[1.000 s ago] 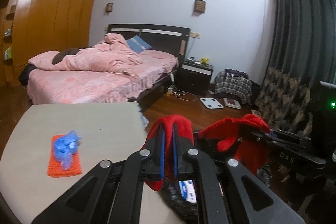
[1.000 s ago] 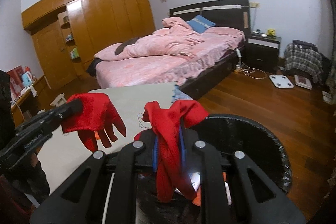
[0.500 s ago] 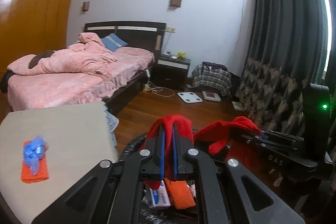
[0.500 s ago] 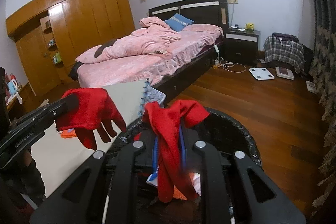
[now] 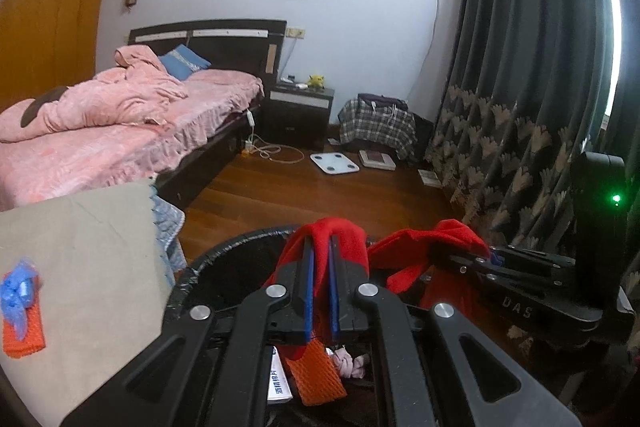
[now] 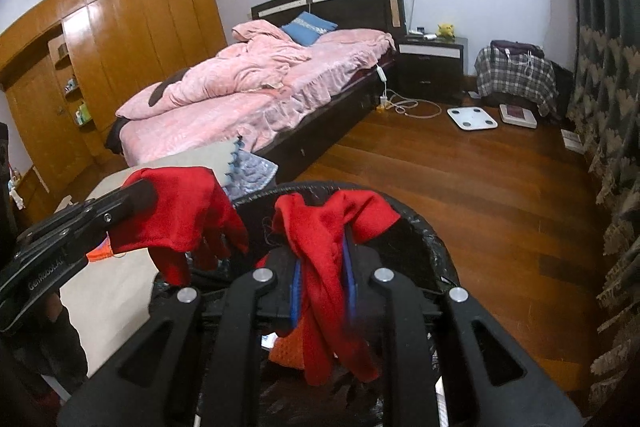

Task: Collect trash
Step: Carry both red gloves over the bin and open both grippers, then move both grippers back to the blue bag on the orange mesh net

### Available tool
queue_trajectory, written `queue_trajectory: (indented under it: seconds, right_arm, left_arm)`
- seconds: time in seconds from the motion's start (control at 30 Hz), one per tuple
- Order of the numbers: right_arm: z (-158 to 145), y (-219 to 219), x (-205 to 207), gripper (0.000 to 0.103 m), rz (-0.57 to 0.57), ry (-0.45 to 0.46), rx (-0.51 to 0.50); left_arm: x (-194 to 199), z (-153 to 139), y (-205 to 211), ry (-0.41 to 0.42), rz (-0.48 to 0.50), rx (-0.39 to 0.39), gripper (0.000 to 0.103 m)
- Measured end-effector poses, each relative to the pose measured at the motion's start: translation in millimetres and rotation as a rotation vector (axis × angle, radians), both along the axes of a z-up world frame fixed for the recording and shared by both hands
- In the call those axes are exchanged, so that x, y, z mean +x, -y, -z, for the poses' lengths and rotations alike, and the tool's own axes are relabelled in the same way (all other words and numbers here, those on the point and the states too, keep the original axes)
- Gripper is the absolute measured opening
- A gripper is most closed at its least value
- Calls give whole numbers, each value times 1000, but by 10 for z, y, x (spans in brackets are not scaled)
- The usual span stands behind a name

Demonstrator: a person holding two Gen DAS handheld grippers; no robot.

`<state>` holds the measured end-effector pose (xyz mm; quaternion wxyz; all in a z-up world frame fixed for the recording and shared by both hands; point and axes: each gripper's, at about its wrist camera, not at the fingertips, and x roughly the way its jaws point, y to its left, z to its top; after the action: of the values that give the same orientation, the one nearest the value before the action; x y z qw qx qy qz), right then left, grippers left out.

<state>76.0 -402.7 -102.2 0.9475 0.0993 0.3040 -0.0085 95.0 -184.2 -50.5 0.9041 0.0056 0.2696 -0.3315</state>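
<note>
Two grippers hover above a black trash bin (image 5: pixel 208 263) at lower centre. Left gripper (image 5: pixel 320 275) fingers pinch a red glove (image 5: pixel 344 235); right gripper (image 6: pixel 322 279) fingers pinch another red cloth (image 6: pixel 324 227).

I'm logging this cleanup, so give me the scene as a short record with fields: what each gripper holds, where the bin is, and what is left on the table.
left gripper: shut on red glove
right gripper: shut on red cloth
trash bin: below both grippers, black liner, already holds an orange pad
table: blue wrapper on an orange mat
</note>
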Motion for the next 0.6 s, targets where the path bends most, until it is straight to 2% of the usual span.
queue_trajectory:
  seconds: [0.1, 0.13, 0.17, 0.2, 0.23, 0.27, 0.3, 0.33, 0.47, 0.5, 0.6]
  right_arm:
    - [126, 12, 68, 21, 2, -34, -3]
    - [164, 9, 83, 30, 4, -44, -4]
    - [209, 13, 111, 36, 6, -57, -3]
    - [252, 16, 129, 46, 11, -68, -7]
    - [292, 15, 139, 53, 15, -78, -15]
    - [310, 1, 145, 57, 19, -87, -20]
    - [345, -4, 150, 65, 20, -102, -26]
    - [376, -5, 149, 73, 25, -115, -35]
    - [392, -36, 98, 84, 49, -113, -67]
    - [379, -53, 83, 89, 53, -106, -72]
    - [309, -88, 10, 93, 53, -62, -73]
  left_arm:
    - [96, 108, 47, -34, 10, 11, 8]
    - [137, 153, 50, -54, 16, 12, 10]
    - [177, 193, 51, -73, 22, 15, 18]
    - [200, 222, 56, -87, 24, 17, 30]
    - [227, 262, 49, -103, 29, 19, 36]
    - [248, 299, 34, -120, 31, 21, 48]
    - [257, 322, 24, -131, 30, 23, 52]
    - [270, 358, 4, -145, 27, 27, 53]
    - [285, 420, -119, -156, -9, 44, 55]
    - [275, 406, -164, -146, -22, 47, 61]
    - [212, 316, -357, -79, -91, 60, 74]
